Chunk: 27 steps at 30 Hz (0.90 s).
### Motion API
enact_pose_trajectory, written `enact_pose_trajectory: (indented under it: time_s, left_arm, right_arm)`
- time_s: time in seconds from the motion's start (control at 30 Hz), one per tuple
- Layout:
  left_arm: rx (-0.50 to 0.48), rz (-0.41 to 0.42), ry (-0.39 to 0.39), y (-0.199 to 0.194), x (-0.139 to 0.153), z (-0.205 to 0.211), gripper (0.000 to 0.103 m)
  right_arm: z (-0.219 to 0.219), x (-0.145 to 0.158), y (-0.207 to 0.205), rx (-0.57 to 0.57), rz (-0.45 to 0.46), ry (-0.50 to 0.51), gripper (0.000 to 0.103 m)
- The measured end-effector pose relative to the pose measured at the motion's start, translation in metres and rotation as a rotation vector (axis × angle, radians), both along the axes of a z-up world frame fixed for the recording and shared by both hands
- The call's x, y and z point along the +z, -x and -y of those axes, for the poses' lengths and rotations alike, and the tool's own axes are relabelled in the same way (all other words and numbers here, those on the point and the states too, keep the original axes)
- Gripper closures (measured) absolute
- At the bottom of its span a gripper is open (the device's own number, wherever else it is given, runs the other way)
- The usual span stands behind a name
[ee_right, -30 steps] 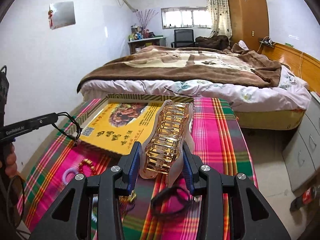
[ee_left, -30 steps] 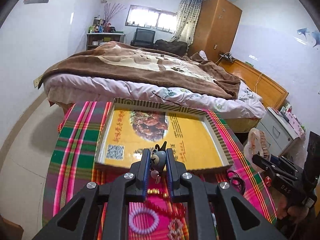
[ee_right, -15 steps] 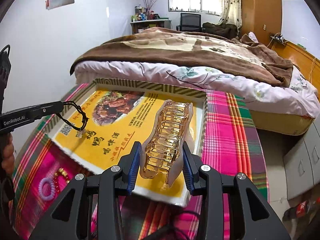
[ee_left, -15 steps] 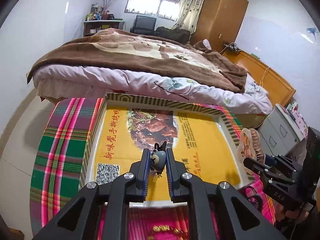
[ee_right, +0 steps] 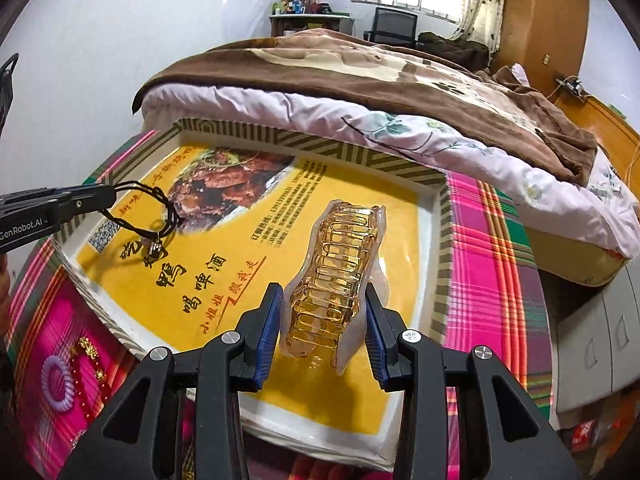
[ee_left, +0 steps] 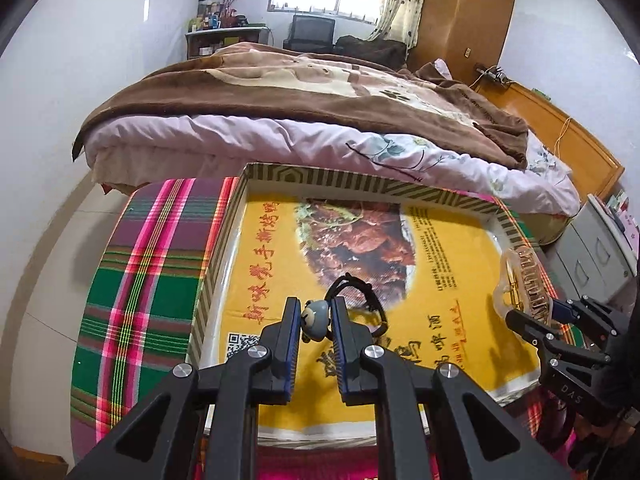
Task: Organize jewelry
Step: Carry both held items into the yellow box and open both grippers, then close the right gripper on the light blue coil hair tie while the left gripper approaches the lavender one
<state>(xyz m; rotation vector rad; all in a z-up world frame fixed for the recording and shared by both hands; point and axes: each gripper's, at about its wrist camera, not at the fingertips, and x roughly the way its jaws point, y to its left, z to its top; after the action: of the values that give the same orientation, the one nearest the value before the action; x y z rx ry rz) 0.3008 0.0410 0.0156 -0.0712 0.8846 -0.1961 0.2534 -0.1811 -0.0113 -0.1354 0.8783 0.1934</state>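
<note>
My left gripper [ee_left: 314,312] is shut on a black cord bracelet [ee_left: 360,300] with a small grey bear charm [ee_left: 314,320], held just above the shallow yellow-lined box [ee_left: 440,280]. In the right wrist view the same left gripper [ee_right: 102,196] reaches in from the left with the cord bracelet [ee_right: 148,216] dangling over the box [ee_right: 280,136]. My right gripper [ee_right: 324,316] is shut on a clear amber hair claw clip [ee_right: 338,276], low over the box's near right part. The claw clip [ee_left: 520,284] and right gripper [ee_left: 516,312] also show at the right of the left wrist view.
The box sits on a plaid cloth [ee_right: 492,248] over a table. Left of the box lie a lilac coil hair tie [ee_right: 60,380], red beads [ee_right: 86,392] and a gold piece [ee_right: 88,348]. A bed [ee_left: 320,120] stands close behind; grey drawers [ee_left: 596,256] are at the right.
Both grippers have moved forward and down, from over the loose jewelry on the cloth to over the box. Each kept its hold on its item.
</note>
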Motion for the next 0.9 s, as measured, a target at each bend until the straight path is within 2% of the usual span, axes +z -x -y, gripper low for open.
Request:
enact_pose_trajectory:
  time_s: [0.13, 0.2, 0.27, 0.4, 0.47, 0.53, 0.57, 0.63, 0.83, 0.9]
  left_arm:
    - [0.021, -0.007, -0.021, -0.001, -0.004, -0.003, 0.088]
    - [0.022, -0.007, -0.028, 0.000, -0.004, -0.003, 0.084]
    - [0.032, -0.016, -0.023, -0.001, -0.006, -0.006, 0.072]
    - [0.040, -0.020, -0.019, 0.000, -0.007, -0.008, 0.060]
    - [0.043, -0.022, -0.017, 0.001, -0.007, -0.010, 0.057]
    - [0.050, -0.023, -0.020, 0.003, -0.006, -0.011, 0.054]
    - [0.051, -0.019, -0.018, 0.005, -0.005, -0.011, 0.048]
    - [0.054, -0.013, -0.014, 0.008, -0.002, -0.012, 0.041]
    - [0.050, 0.000, -0.013, 0.022, 0.008, -0.010, 0.041]
    - [0.045, 0.007, -0.012, 0.030, 0.013, -0.009, 0.037]
  right_arm:
    - [-0.010, -0.002, -0.002, 0.011, 0.011, 0.030, 0.063]
    - [-0.014, -0.001, -0.002, 0.023, 0.016, 0.035, 0.063]
    - [-0.017, 0.000, -0.002, 0.026, 0.020, 0.041, 0.063]
    - [-0.019, 0.000, -0.002, 0.019, 0.025, 0.038, 0.063]
    - [-0.019, -0.001, -0.003, 0.019, 0.017, 0.025, 0.058]
    - [-0.019, 0.000, -0.002, 0.016, 0.016, 0.009, 0.047]
    - [-0.019, 0.001, -0.002, 0.017, 0.018, 0.000, 0.046]
    - [-0.019, 0.003, 0.001, 0.014, 0.028, -0.012, 0.046]
    - [-0.019, 0.016, 0.013, 0.019, 0.065, -0.046, 0.045]
    - [-0.018, 0.020, 0.018, 0.017, 0.074, -0.057, 0.045]
